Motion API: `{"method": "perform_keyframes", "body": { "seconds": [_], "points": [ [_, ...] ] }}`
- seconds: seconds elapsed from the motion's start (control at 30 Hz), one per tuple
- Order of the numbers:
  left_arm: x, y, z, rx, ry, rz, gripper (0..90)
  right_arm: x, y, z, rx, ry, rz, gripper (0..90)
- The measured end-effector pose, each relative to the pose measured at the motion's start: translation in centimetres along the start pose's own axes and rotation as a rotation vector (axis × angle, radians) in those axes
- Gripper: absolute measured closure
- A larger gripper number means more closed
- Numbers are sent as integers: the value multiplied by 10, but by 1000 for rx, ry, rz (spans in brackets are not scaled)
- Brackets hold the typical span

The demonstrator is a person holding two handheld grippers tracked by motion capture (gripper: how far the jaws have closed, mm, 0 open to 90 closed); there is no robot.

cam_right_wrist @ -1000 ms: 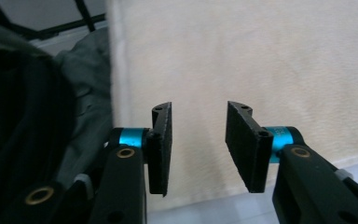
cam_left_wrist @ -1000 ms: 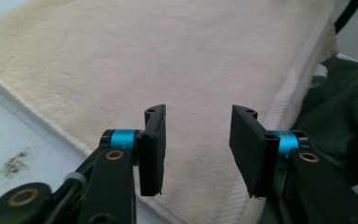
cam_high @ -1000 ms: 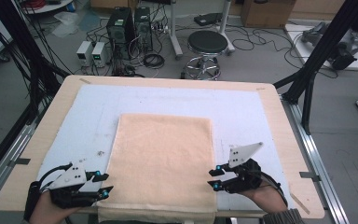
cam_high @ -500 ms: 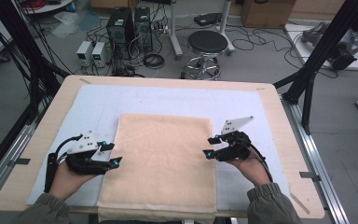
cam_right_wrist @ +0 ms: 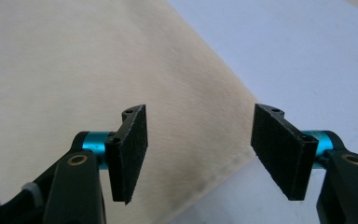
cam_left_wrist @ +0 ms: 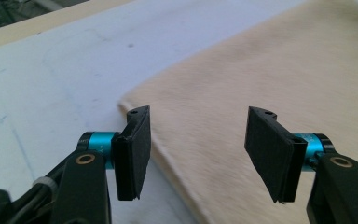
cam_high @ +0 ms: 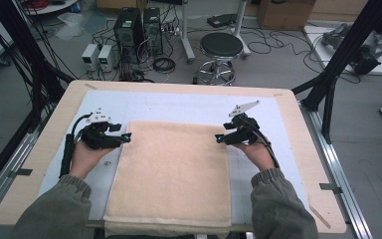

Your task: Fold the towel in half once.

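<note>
High view: the towel (cam_high: 171, 172) lies flat on the blue mat (cam_high: 189, 107), its near edge hanging over the table's (cam_high: 40, 149) front. Your left gripper (cam_high: 125, 138) sits at the towel's far left corner and your right gripper (cam_high: 220, 138) at its far right corner. Both sets of jaws have just been opening and stand apart; nothing is pinched between them.

To grip well, I'd lower each gripper until one pad slides under the towel edge, right at the corner, and close both together so the cloth lifts evenly. Pinch the towel alone, not the mat.

Nothing on the mat beside the towel blocks you. A stool (cam_high: 222, 47) and boxes (cam_high: 137, 22) stand on the floor well beyond the towel, out of reach.
</note>
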State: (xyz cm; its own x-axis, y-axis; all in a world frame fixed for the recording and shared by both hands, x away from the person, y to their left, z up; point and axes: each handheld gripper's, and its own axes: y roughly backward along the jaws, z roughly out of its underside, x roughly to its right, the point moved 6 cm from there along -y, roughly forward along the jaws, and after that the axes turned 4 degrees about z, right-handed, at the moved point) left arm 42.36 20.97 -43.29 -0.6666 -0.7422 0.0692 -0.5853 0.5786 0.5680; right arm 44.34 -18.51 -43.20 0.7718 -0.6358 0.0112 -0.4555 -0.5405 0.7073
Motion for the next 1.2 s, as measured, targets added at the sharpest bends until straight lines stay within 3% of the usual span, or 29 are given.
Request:
{"method": "perform_keyframes", "body": {
  "seconds": [0.07, 0.17, 0.27, 0.37, 0.4, 0.43, 0.47, 0.5, 0.53, 0.6, 0.63, 0.73, 0.8, 0.9, 0.97, 1.03, 1.1, 1.13, 1.2],
  "points": [
    [-14, -13, 2, -26, 29, -20, 425, 9, -11, 5, -22, -16, 22, 355],
    [-23, -28, 5, -35, 77, -20, 425, 21, -25, 14, -46, -33, 45, 352],
    [-28, -41, 12, -49, 82, -18, 425, 29, -37, 22, -70, -50, 48, 348],
    [-29, -54, 20, -80, 93, -4, 426, 31, -44, 24, -57, -80, 14, 370],
    [-29, -54, 20, -68, 81, -6, 434, 31, -45, 24, -46, -72, 14, 406],
    [-28, -55, 19, -52, 76, 21, 527, 31, -45, 23, -43, -79, 7, 497],
    [-25, -56, 18, -52, 63, 39, 664, 31, -44, 22, -42, -82, -27, 655],
    [-23, -58, 17, -48, 48, 36, 752, 28, -45, 21, -47, -84, -71, 753],
    [-22, -59, 15, -51, 40, 23, 828, 25, -46, 19, -50, -64, -75, 804],
    [-25, -59, 11, -83, 52, 12, 845, 24, -48, 13, -67, -42, -69, 827],
    [-27, -58, 6, -79, 39, -19, 848, 26, -48, 9, -72, -32, -52, 831],
    [-33, -48, -19, -19, 38, -71, 850, 33, -41, -11, -23, -40, -4, 834],
    [-37, -41, -41, 4, 14, -101, 850, 41, -33, -28, 17, -31, 32, 834],
    [-42, -28, -77, 51, -11, -122, 850, 53, -18, -56, 50, -33, 66, 833],
    [-46, -24, -93, 57, -18, -134, 845, 61, -8, -75, 89, -30, 92, 812],
    [-50, -24, -96, 48, 12, -134, 753, 65, -6, -82, 132, -52, 98, 677],
    [-49, -27, -89, 15, 14, -103, 675, 67, -15, -75, 99, -98, 73, 547],
    [-49, -28, -85, -3, 9, -91, 632, 65, -19, -68, 74, -119, 42, 524],
    [-46, -30, -75, -13, 16, -75, 590, 62, -25, -55, 43, -109, 39, 431]
  ]
}}
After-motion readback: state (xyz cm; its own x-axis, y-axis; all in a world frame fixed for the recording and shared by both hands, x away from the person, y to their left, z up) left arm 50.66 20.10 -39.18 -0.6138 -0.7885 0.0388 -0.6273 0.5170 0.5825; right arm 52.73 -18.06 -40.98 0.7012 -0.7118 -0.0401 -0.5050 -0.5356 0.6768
